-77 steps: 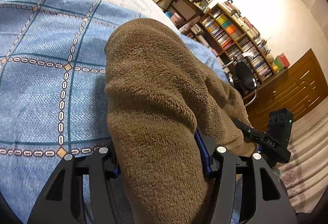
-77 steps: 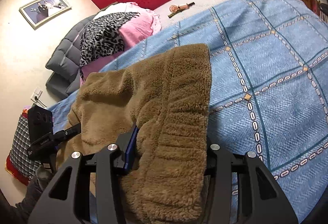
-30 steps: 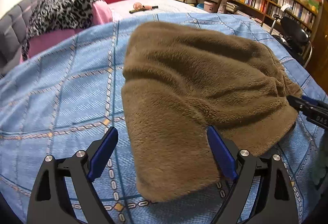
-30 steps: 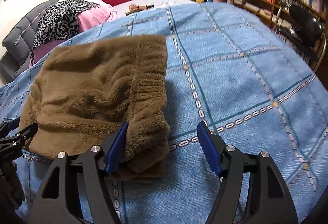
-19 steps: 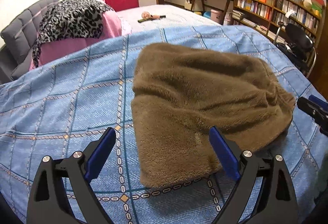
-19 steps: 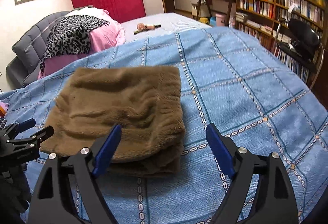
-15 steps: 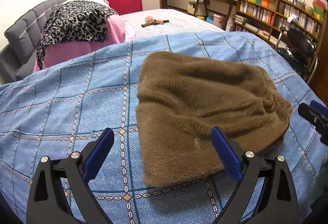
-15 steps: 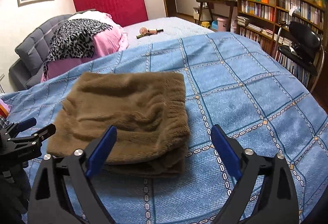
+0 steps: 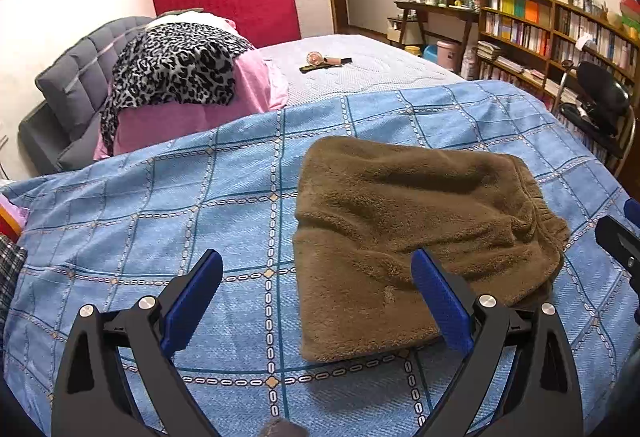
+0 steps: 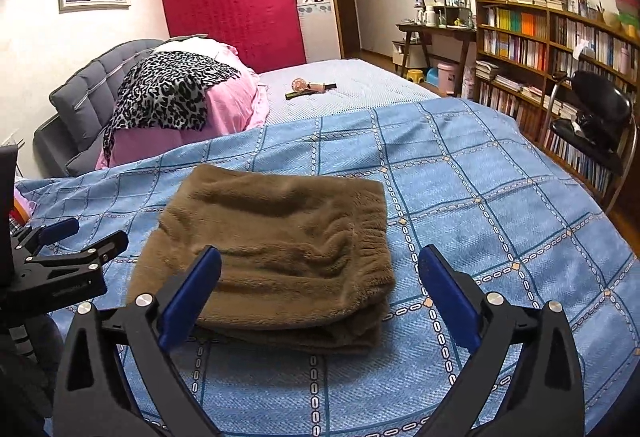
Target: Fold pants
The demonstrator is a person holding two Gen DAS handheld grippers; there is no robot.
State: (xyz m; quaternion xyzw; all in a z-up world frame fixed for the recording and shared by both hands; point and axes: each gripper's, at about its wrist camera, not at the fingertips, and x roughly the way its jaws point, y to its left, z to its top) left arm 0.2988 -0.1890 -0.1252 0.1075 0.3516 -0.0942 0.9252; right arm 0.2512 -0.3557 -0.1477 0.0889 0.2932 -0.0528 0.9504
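Pants (image 10: 276, 249), one folded bundle, lie between two empty grippers.

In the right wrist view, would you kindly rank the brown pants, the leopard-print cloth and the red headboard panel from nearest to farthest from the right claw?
1. Brown pants, folded on the blue bedspread, just ahead.
2. Leopard-print cloth, farther back, left.
3. Red headboard panel, against the far wall.

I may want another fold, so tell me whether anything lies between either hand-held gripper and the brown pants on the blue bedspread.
Nothing visible does. The folded brown pants lie alone on the blue bedspread. The left hand-held gripper is open; the right hand-held gripper is still opening. Neither has anything between its fingers, only bare bedspread before the pants.
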